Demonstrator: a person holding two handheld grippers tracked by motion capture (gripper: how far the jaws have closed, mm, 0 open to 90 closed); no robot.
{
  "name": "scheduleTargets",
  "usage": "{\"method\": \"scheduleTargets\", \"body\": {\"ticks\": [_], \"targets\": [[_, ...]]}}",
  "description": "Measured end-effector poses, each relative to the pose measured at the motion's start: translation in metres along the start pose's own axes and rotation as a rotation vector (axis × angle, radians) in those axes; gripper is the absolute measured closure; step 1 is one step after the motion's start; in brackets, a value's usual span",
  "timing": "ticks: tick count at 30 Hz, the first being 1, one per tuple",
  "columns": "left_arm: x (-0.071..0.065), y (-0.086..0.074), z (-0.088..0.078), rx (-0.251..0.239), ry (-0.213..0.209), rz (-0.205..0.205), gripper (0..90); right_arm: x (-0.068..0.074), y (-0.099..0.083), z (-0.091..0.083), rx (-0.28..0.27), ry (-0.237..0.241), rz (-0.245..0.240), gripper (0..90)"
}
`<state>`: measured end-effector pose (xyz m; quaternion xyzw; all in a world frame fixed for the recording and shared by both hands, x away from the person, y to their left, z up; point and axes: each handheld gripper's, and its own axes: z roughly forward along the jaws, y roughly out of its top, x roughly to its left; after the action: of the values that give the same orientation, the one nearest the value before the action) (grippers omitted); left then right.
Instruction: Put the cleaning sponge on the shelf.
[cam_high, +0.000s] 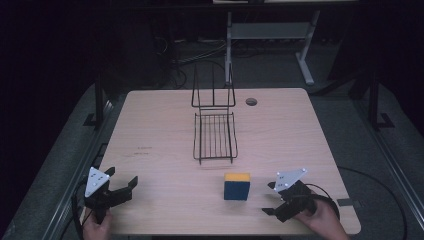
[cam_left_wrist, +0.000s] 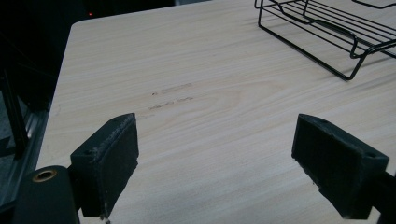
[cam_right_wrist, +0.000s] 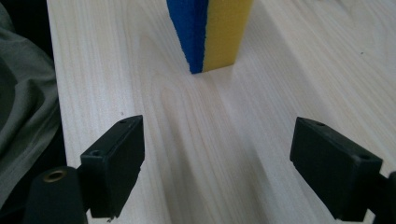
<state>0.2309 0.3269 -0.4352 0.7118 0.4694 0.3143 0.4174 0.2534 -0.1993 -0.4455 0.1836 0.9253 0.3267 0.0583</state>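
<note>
High view. Left gripper (cam_high: 121, 188) near the front-left corner of the wooden table (cam_high: 160, 125), jaws spread wide, holding nothing. Right gripper (cam_high: 270, 200) near the front-right corner, also spread and empty. Blue-and-yellow sponge block (cam_high: 237, 186) standing on the table just to the left of the right gripper, apart from its jaws, untouched. Black wire rack (cam_high: 215, 135) farther off, ahead of both grippers near the table's middle, its upright back at the far end; tray empty. Judged stage: the very start, with nothing yet grasped and, presumably, the approach, the grasp, the carry and the placing in the rack all left.

Left gripper view. Both pads (cam_left_wrist: 112, 163) wide apart over bare wood, nothing between them. Corner of the wire rack (cam_left_wrist: 327, 32) ahead and to the right of the jaws, well apart; no contents on the visible bars.

Right gripper view. Pads (cam_right_wrist: 116, 158) fully spread over bare wood, empty. Sponge block (cam_right_wrist: 210, 32) straight ahead of the jaws, slightly left of centre, standing upright, blue face leftward and yellow face rightward, near but not touching. Grey cloth (cam_right_wrist: 23, 107) at the left edge, beyond the table.
</note>
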Motion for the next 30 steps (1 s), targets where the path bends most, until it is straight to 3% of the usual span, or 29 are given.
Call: {"method": "scheduleTargets", "body": {"ticks": [30], "targets": [[0.0,0.0,-0.001,-0.005,0.0,-0.003,14.1,-0.003,0.017,0.009,0.024,0.033,-0.032,17.4]]}}
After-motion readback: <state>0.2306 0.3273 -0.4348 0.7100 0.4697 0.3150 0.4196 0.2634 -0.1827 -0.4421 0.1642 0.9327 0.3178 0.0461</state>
